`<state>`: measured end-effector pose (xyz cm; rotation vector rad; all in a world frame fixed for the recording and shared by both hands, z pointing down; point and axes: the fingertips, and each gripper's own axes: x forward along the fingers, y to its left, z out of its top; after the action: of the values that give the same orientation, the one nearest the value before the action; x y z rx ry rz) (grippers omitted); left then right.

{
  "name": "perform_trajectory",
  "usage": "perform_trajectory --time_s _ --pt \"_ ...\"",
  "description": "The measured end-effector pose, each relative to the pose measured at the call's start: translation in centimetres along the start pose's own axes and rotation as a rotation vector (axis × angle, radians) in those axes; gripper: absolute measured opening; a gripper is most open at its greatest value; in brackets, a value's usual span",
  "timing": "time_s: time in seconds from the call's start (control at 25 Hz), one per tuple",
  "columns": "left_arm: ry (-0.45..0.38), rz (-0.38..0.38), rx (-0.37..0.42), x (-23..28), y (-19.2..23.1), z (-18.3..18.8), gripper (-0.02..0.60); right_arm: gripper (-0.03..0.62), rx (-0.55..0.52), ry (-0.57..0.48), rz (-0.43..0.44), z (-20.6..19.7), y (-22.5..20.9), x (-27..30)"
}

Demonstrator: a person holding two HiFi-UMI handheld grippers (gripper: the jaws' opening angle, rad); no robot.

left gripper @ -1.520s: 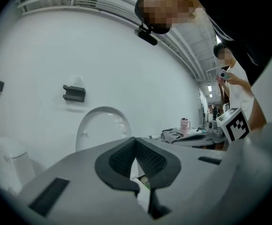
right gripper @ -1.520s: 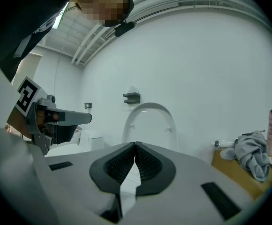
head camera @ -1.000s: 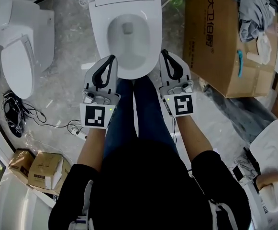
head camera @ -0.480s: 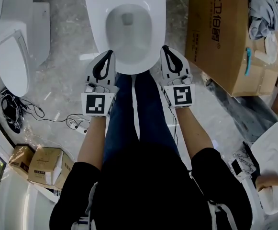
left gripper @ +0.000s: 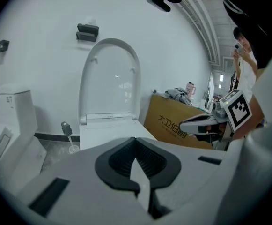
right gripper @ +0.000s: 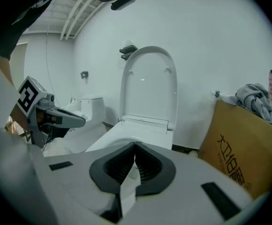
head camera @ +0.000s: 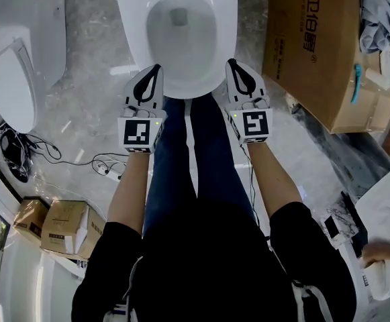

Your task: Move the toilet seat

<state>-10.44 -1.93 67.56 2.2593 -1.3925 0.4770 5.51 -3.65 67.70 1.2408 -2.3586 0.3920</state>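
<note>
Head view, looking steeply down: white toilet [head camera: 130,32] at top centre, with an open bowl and the toilet seat [head camera: 225,39] lying flat as a wide white ring around the opening

Left gripper [head camera: 156,67] at the front-left edge of that ring, right gripper [head camera: 231,63] at the front-right edge, both pointing towards the toilet from either side of the person's legs [head camera: 181,153] in blue trousers; contact with the seat not discernible from above

Left gripper view: dark ribbed pads [left gripper: 121,159] closed tip to tip with nothing between them; beyond the tips, the flat top of the toilet and the raised lid [left gripper: 110,78] standing upright against the white wall

Right gripper view: jaws likewise pressed together and empty, with the same lid [right gripper: 149,83] upright behind the seat, and the left gripper visible at the left edge, level with this one

Surroundings: large cardboard box [head camera: 315,45] just right of the toilet, with a heap of grey clothes [head camera: 382,19] on its top; second toilet [head camera: 20,59] well apart at the left; tangle of black cables [head camera: 20,159] on the grey floor; smaller boxes [head camera: 60,230] at lower left
</note>
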Motion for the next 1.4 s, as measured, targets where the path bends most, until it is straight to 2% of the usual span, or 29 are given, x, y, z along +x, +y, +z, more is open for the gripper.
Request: perform_trajectory --time_s 0.36,0.76,1.16,1.32,1.4 --pt "0.064 0.014 -0.048 0.1 1.0 -3.9 0.006 0.023 0.022 0.047 -0.005 -2.6 0.5 0.7" --pt "0.14 0.041 -0.097 0.1 2.7 -7.8 0.008 0.023 0.069 0.144 -0.013 -6.5 1.3 1.5" --pt "0.23 0.038 -0.111 -0.2 3.6 -11.5 0.011 0.025 0.064 0.225 -0.018 -9.3 0.9 1.8" --pt "0.255 0.028 -0.12 0.1 3.9 -12.6 0.083 0.038 0.091 0.248 -0.011 -10.3 0.7 1.9" --pt "0.271 0.021 -0.121 0.3 3.9 -13.1 0.124 0.089 0.117 0.262 -0.016 -11.0 0.5 1.9"
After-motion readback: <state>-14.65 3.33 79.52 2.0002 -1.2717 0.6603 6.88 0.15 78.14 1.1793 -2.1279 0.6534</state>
